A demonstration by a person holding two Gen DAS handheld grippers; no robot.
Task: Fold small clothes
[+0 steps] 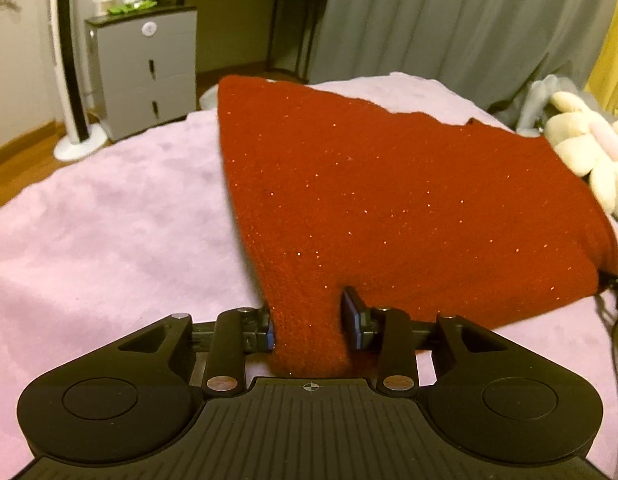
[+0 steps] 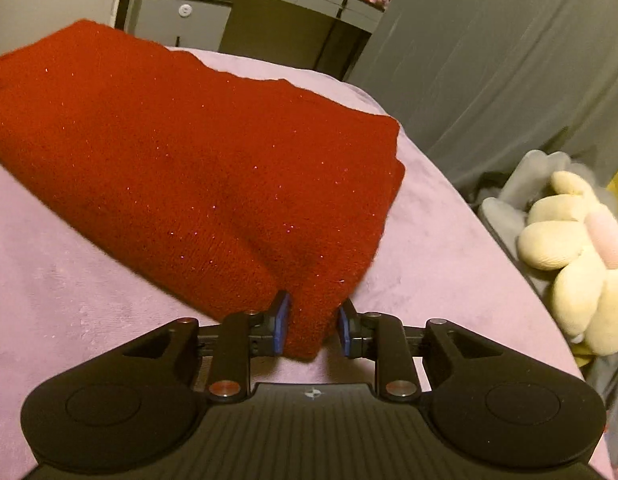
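Note:
A dark red knitted garment [image 1: 389, 200] with glittery flecks lies folded on a pink fluffy blanket [image 1: 109, 220]. Its near left corner runs between the blue pads of my left gripper [image 1: 309, 308], which stands open; the left pad touches the knit and the right pad [image 1: 353, 316] sits just off its edge. In the right wrist view the same garment [image 2: 169, 140] narrows to its near right corner inside my right gripper [image 2: 315, 304]. That gripper is open too, with a sliver of blanket [image 2: 69, 280] showing beside its right pad [image 2: 343, 328].
A cream flower-shaped plush [image 1: 589, 152] [image 2: 569, 248] lies off the bed's right side on grey fabric. Grey curtains [image 1: 469, 20] hang behind. A grey drawer cabinet [image 1: 145, 68] and a white tower fan [image 1: 69, 80] stand beyond the bed's far left.

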